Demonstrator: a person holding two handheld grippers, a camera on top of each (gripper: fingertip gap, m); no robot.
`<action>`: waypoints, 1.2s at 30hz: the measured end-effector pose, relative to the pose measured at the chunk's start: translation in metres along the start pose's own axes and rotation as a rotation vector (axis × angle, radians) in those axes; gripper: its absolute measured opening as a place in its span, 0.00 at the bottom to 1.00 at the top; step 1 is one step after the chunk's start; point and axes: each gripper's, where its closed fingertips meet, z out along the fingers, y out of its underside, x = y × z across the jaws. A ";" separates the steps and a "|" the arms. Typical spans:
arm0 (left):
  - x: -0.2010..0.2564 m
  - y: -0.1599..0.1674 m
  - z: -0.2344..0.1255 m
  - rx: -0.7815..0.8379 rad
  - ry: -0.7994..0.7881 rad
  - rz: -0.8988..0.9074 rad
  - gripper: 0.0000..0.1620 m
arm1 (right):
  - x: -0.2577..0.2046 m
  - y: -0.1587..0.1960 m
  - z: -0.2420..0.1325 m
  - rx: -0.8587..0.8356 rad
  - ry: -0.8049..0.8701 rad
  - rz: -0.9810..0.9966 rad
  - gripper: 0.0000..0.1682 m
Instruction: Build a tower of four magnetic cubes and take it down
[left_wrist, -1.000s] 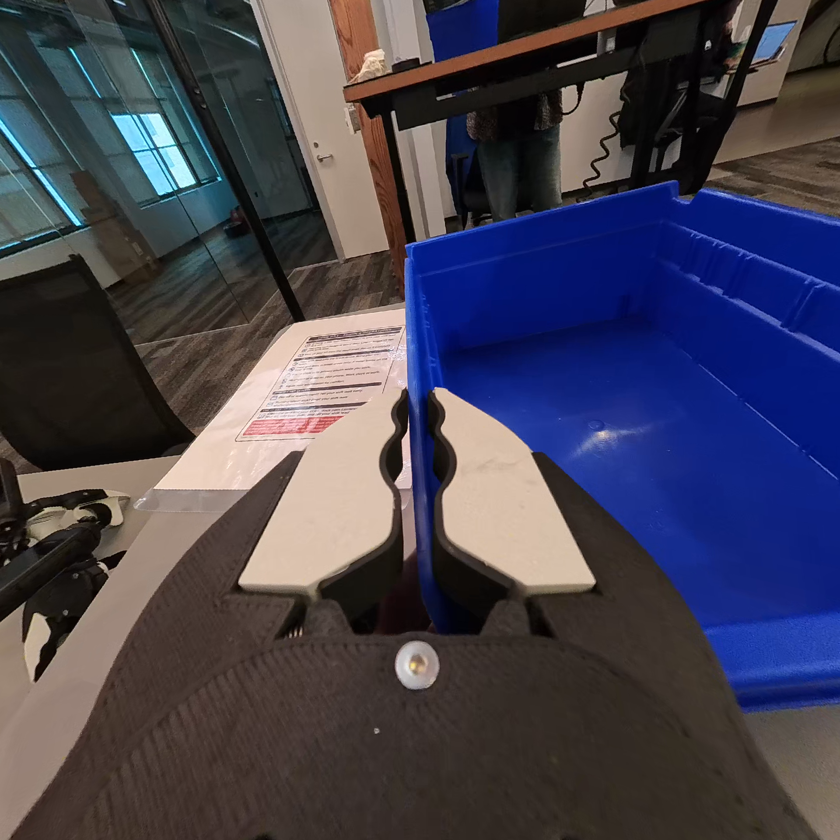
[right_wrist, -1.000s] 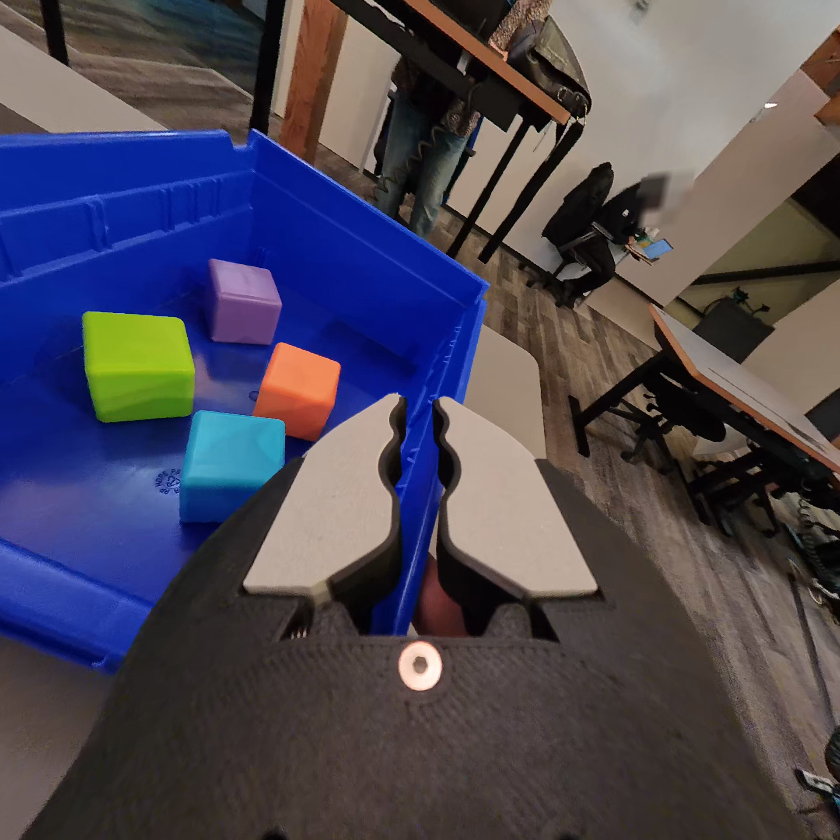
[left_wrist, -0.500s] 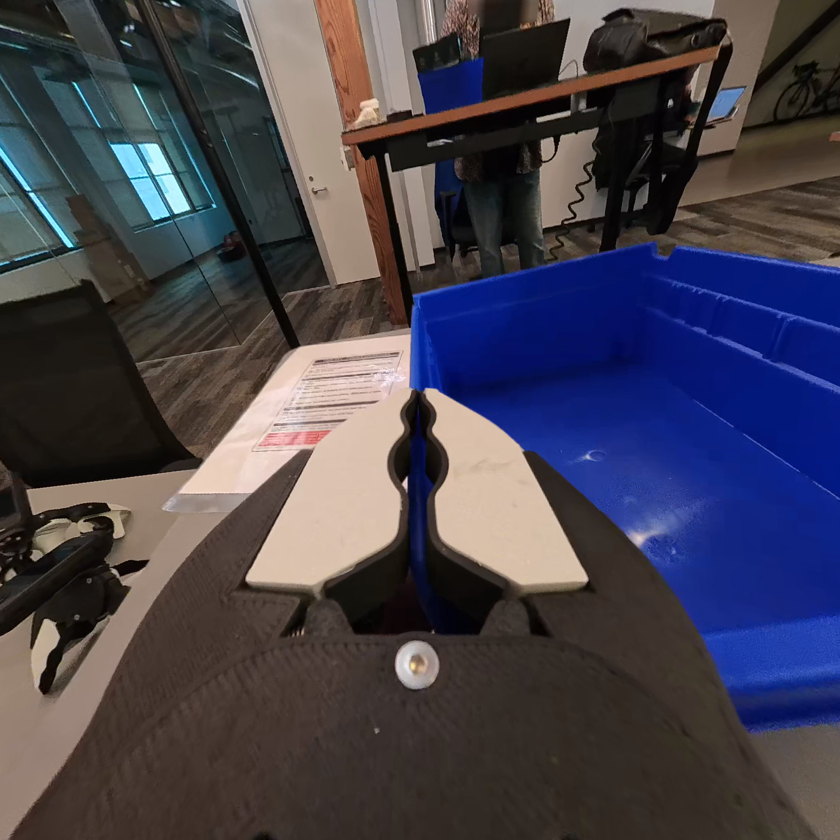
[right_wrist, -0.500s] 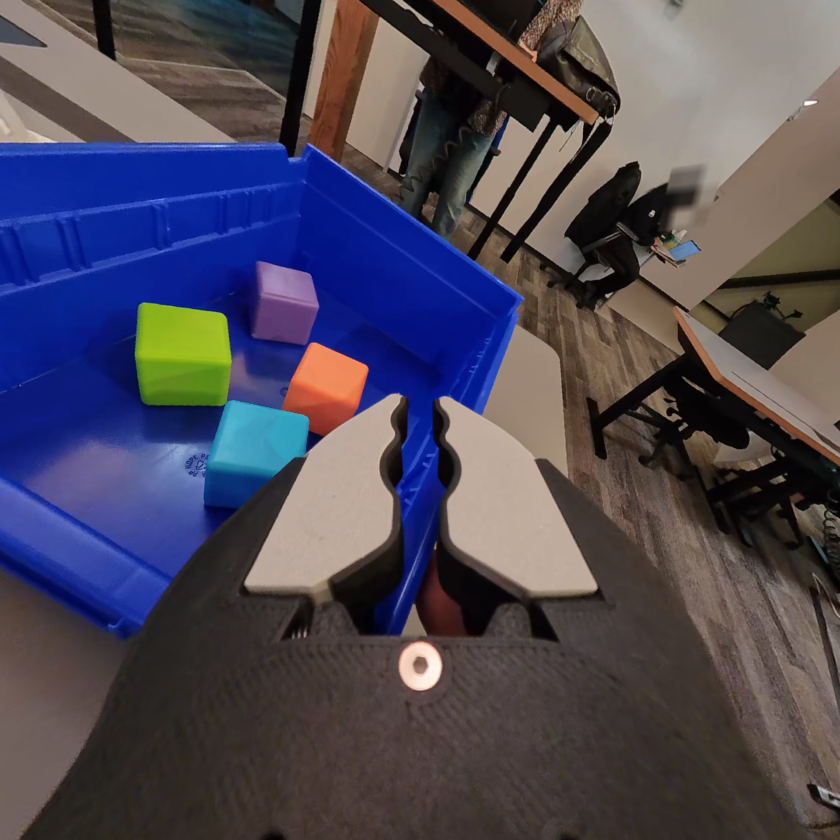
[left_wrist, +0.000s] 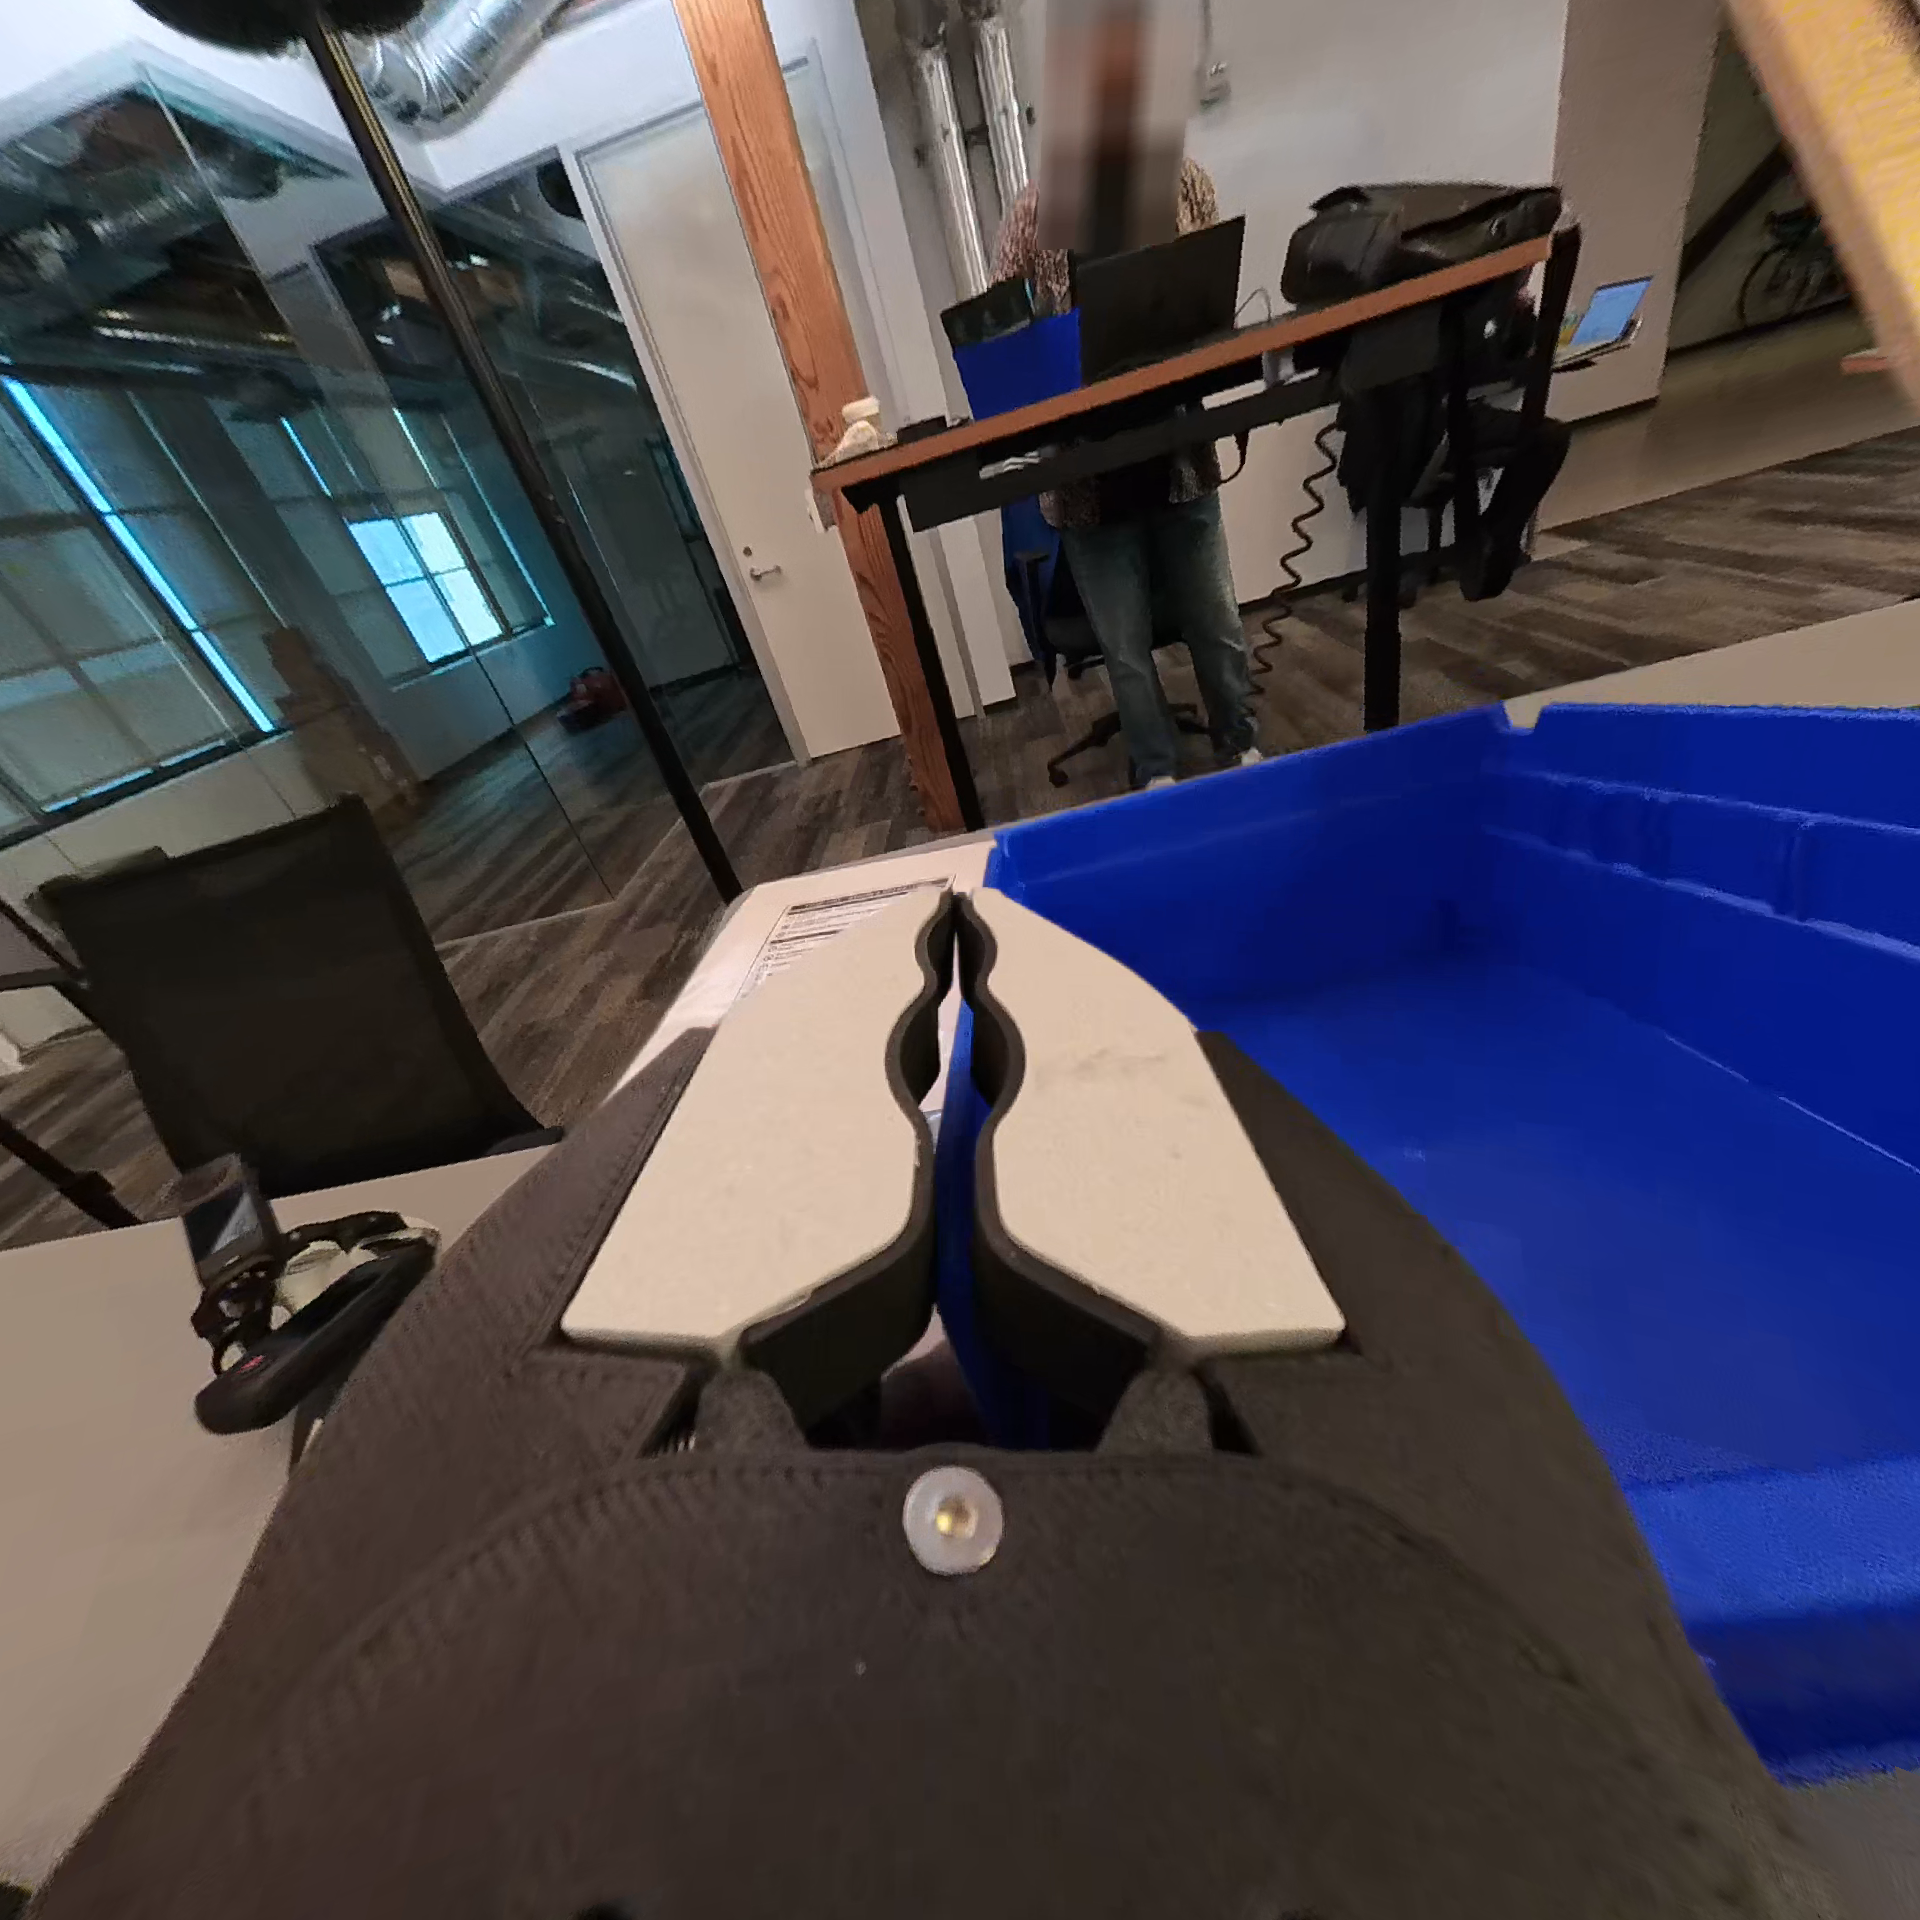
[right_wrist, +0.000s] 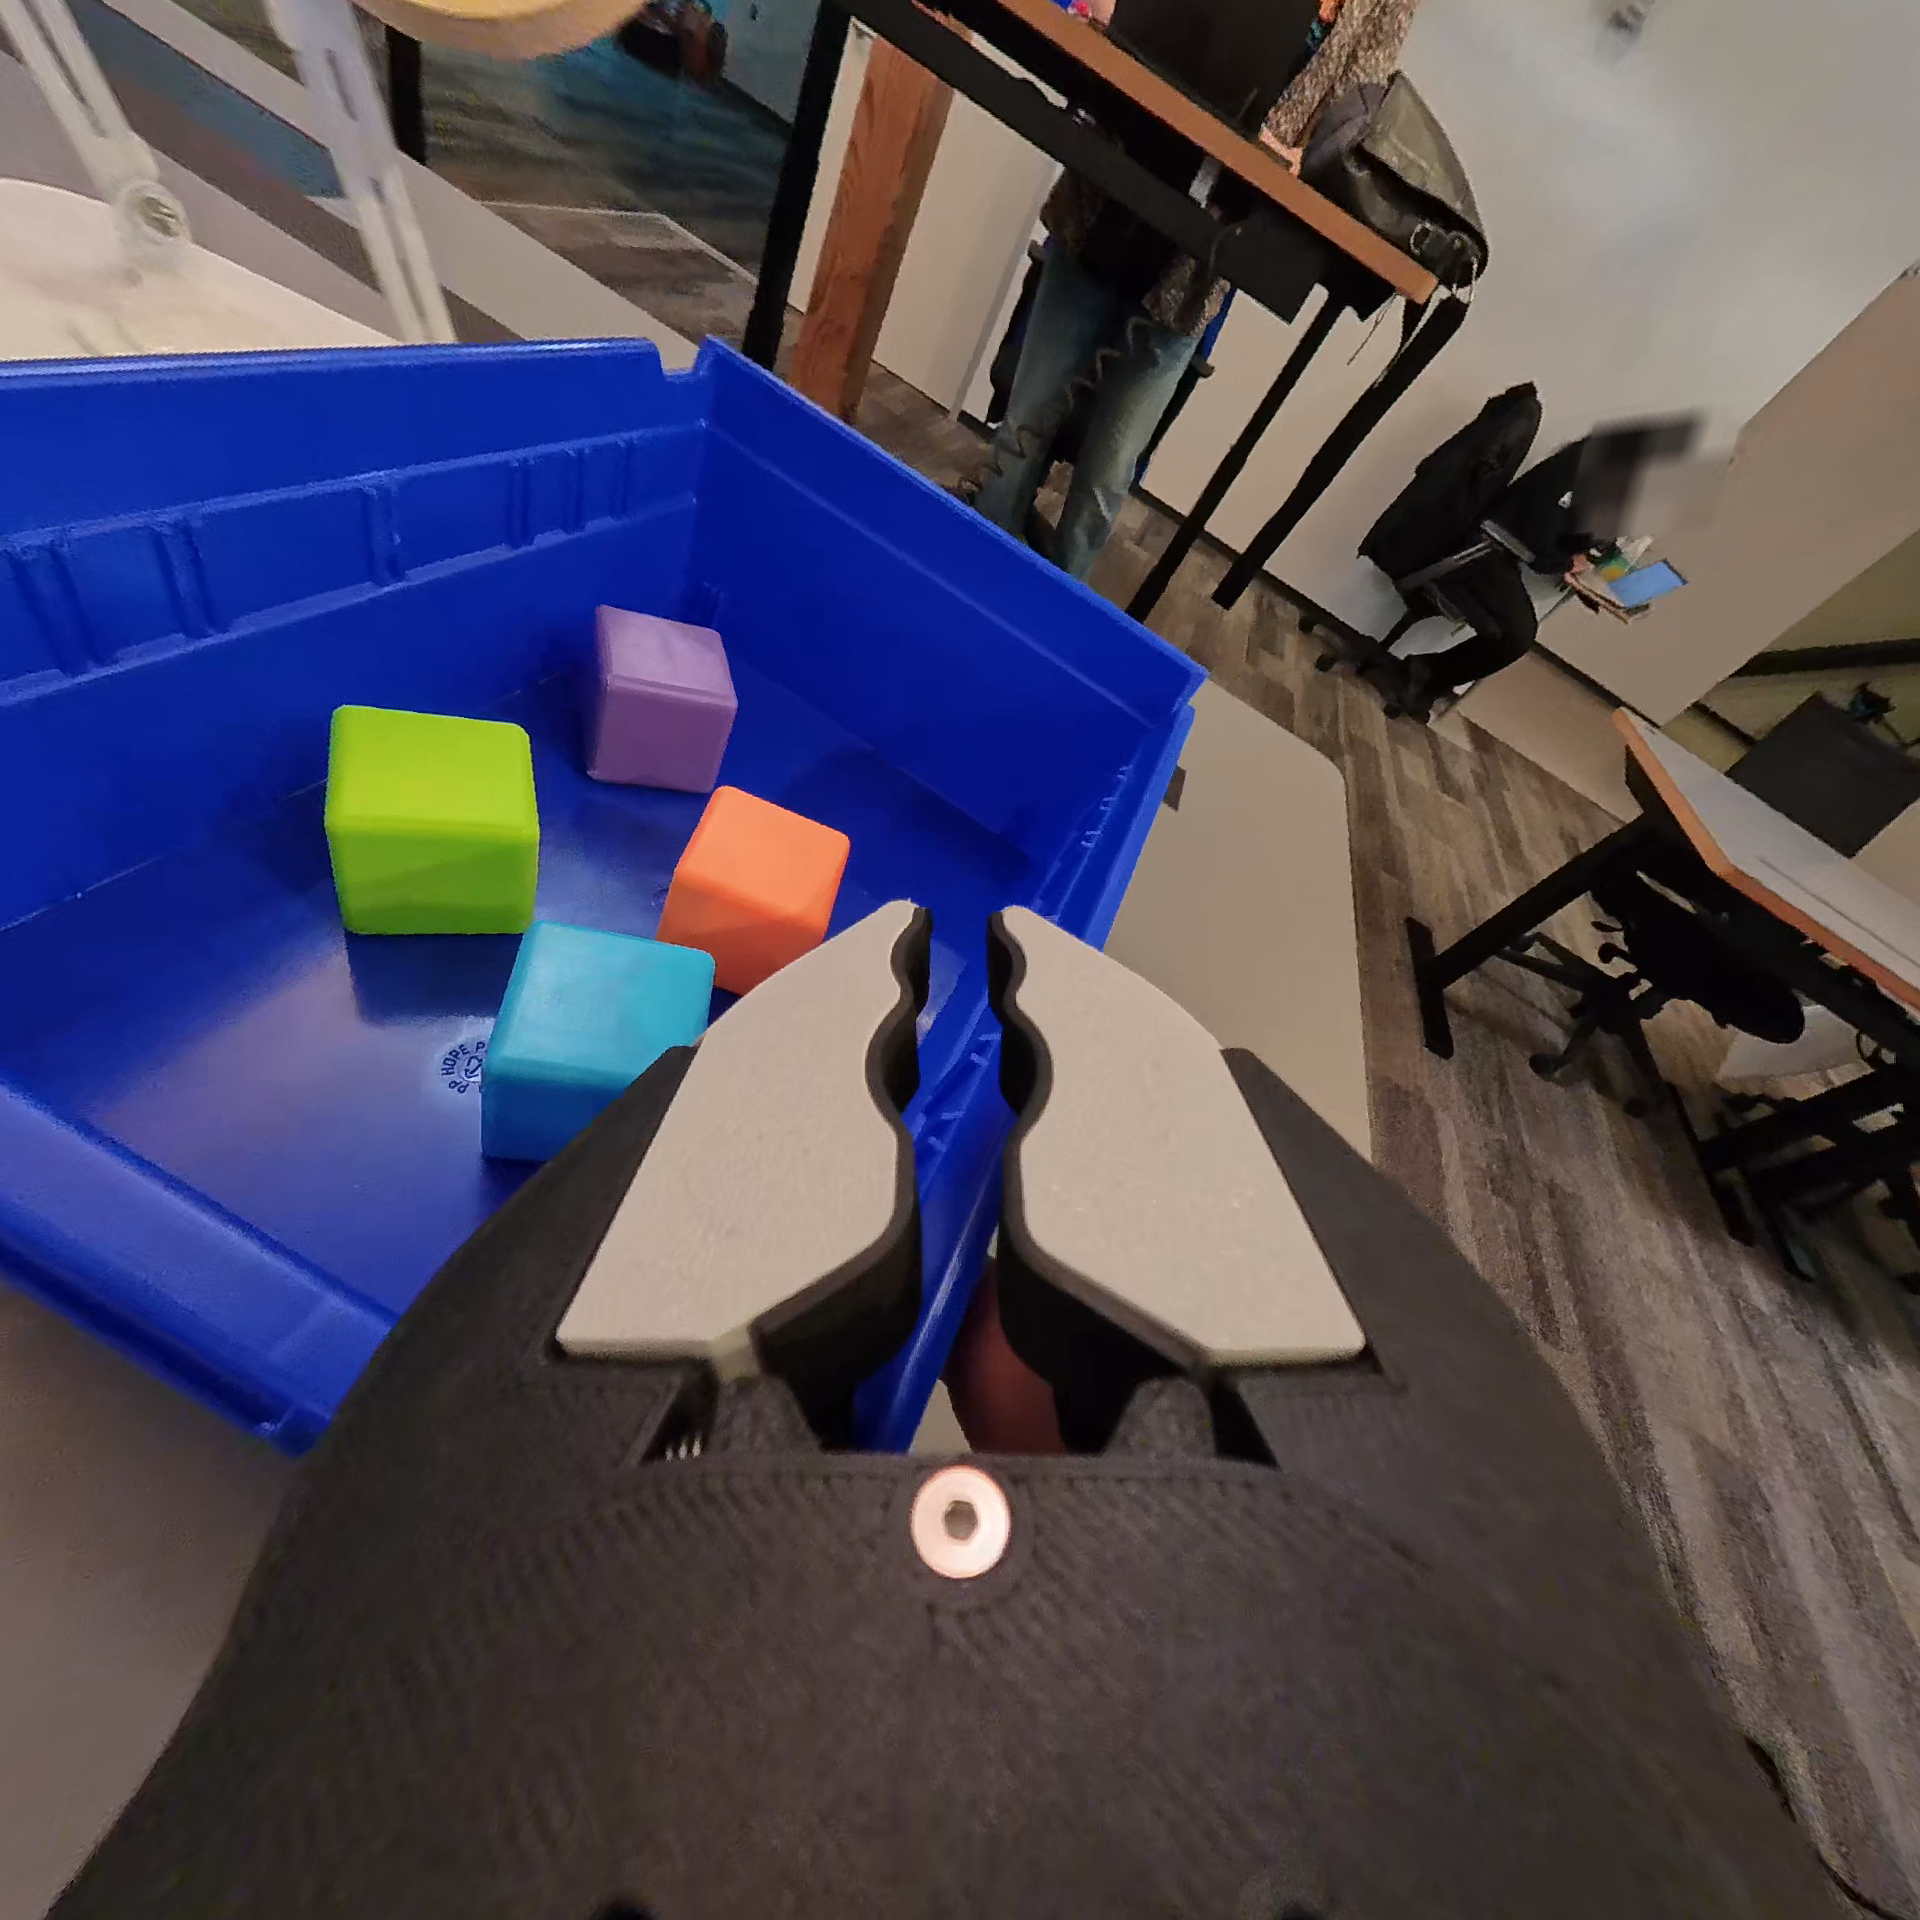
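A blue plastic bin (right_wrist: 312, 499) stands on the table. In it lie four loose cubes: green (right_wrist: 431, 821), purple (right_wrist: 660, 696), orange (right_wrist: 753, 883) and cyan (right_wrist: 587, 1029), none of them stacked. My right gripper (right_wrist: 956, 920) is shut on the bin's right wall, next to the orange and cyan cubes. My left gripper (left_wrist: 956, 904) is shut on the bin's (left_wrist: 1558, 935) left wall. The bin floor in the left wrist view is bare, and the cubes are out of that view.
A laminated sheet (left_wrist: 831, 925) lies on the grey table beyond the left gripper. A black device (left_wrist: 301, 1309) lies to its left, with a black chair (left_wrist: 260, 997) behind. The table's right edge (right_wrist: 1247, 883) is close to the bin. A person (left_wrist: 1153, 582) stands at a far desk. The grippers' ends are close to 80 centimeters from one another.
The left jaws have closed onto the bin wall. Both views have tilted upward, so the bin sits lower in each frame. The cubes keep their places in the bin.
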 end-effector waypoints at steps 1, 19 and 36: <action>0.001 -0.005 -0.009 0.015 -0.001 0.005 0.00 | -0.005 -0.001 -0.007 0.012 -0.013 -0.006 0.06; -0.003 -0.031 -0.171 0.135 -0.092 0.048 0.00 | -0.116 -0.038 -0.068 0.176 -0.347 -0.073 0.05; -0.053 -0.032 -0.278 0.355 -0.262 -0.217 0.00 | -0.241 -0.106 -0.031 0.272 -0.565 -0.160 0.10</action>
